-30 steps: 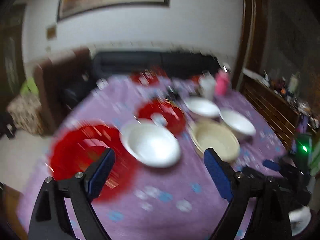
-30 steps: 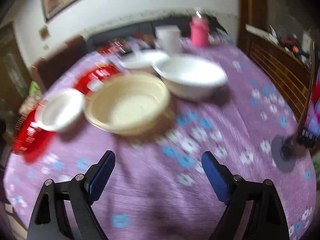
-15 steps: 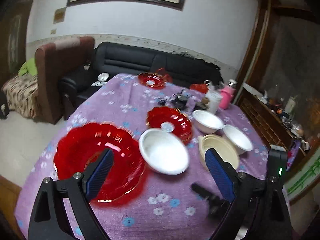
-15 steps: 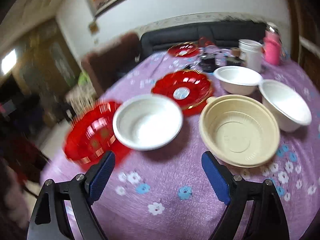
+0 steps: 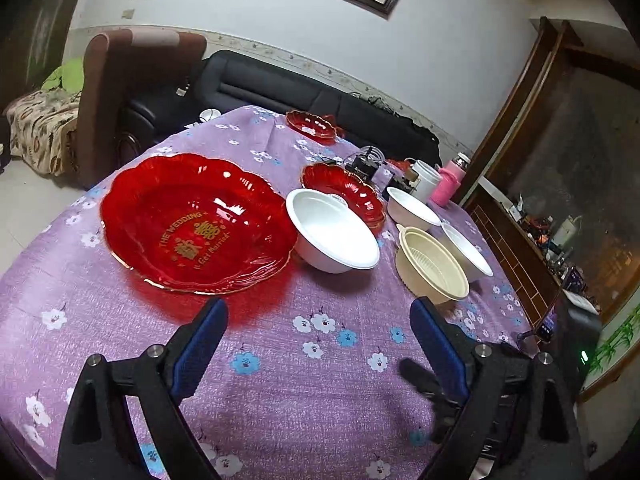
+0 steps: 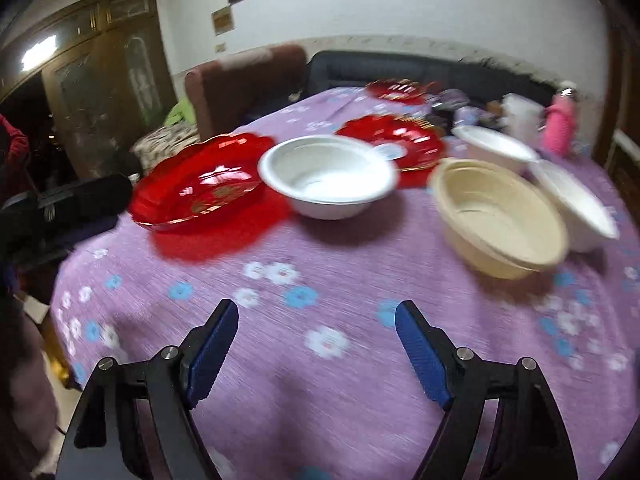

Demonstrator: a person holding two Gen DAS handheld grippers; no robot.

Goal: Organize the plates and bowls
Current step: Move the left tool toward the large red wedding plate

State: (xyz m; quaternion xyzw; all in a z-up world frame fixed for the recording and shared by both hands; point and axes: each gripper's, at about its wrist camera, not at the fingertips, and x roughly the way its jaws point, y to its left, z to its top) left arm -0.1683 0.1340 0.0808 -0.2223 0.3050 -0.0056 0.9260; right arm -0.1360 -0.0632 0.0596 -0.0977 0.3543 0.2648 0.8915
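Purple flowered cloth [image 5: 280, 360] covers the round table in the left wrist view, with a dark sofa and a framed picture behind in the upper part of the frame. Left gripper [image 5: 320, 322] hangs low in the frame with its jaws wide and nothing between them. Just above it, left of centre, lies the large red plate [image 5: 192, 224], glossy, scalloped and gold-lettered; the white bowl [image 5: 334, 236] sits at centre touching its right rim, and the cream bowl [image 5: 432, 266] stands at right against another white bowl. A risk, as I judge it: the plate's thin slick rim could slip from the pads, or dragging it could tip the white bowl beside it. In the right wrist view the same cloth [image 6: 320, 360] fills the lower half, blurred. Right gripper [image 6: 318, 322] is open and empty, its jaws having just been closing a little. White bowl [image 6: 328, 178] is at upper centre, cream bowl [image 6: 500, 216] at right; closing short of either rim would catch only cloth.
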